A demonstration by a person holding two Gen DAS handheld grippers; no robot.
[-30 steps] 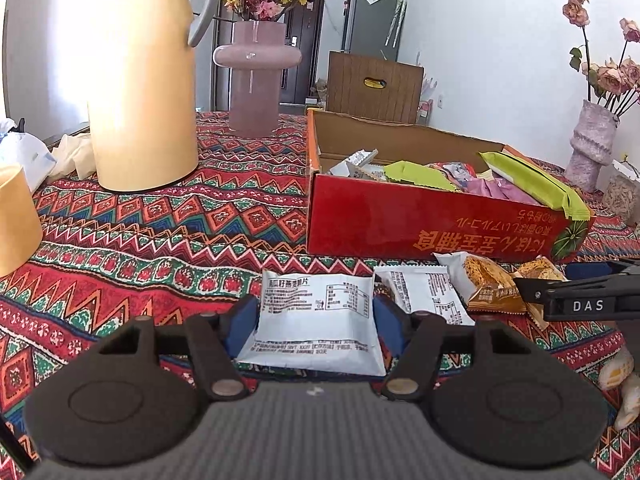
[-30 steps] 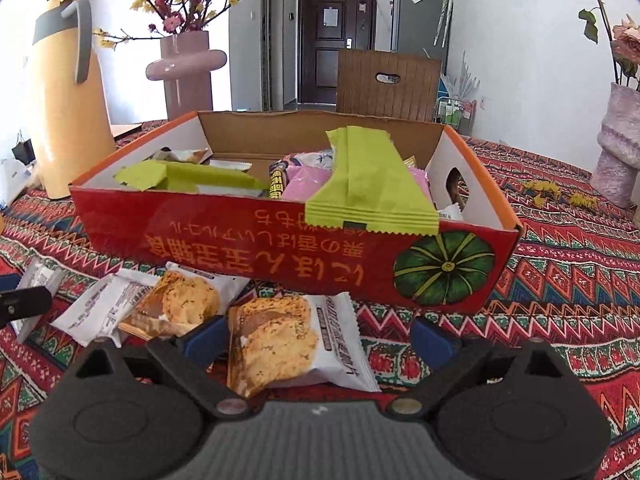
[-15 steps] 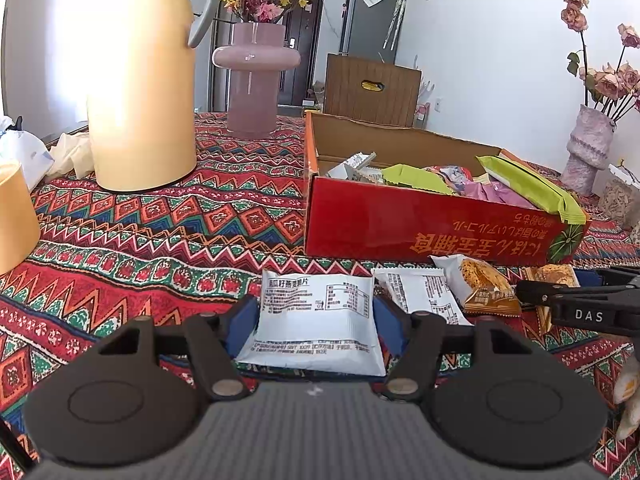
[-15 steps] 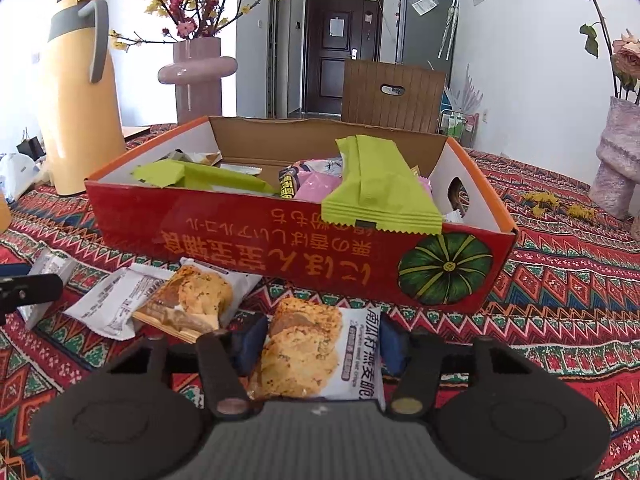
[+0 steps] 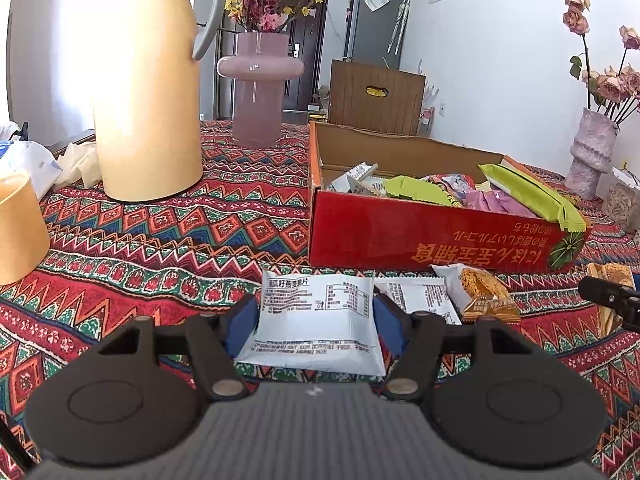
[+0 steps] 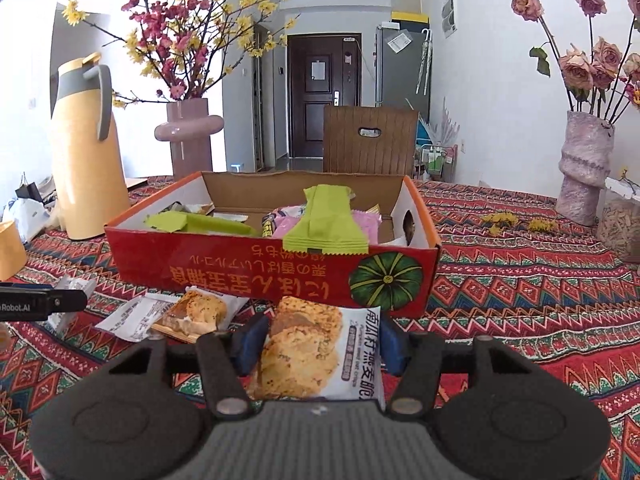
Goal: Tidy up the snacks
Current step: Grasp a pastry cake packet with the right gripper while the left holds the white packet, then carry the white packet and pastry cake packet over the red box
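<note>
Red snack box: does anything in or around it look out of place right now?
One thing: a long green wrapper sticks up and droops over the front wall of the red snack box rather than lying inside. Also, the box's print reads upside down from here. Dried yellow petals lie scattered on the tablecloth to its right.

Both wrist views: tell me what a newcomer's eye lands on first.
The red cardboard snack box with its pumpkin picture sits mid-table on the zigzag tablecloth, a green wrapper draped over its front edge. Nearer, each claw grips a packet: the left claw a white one, the right claw an oat-crisp packet.
</note>
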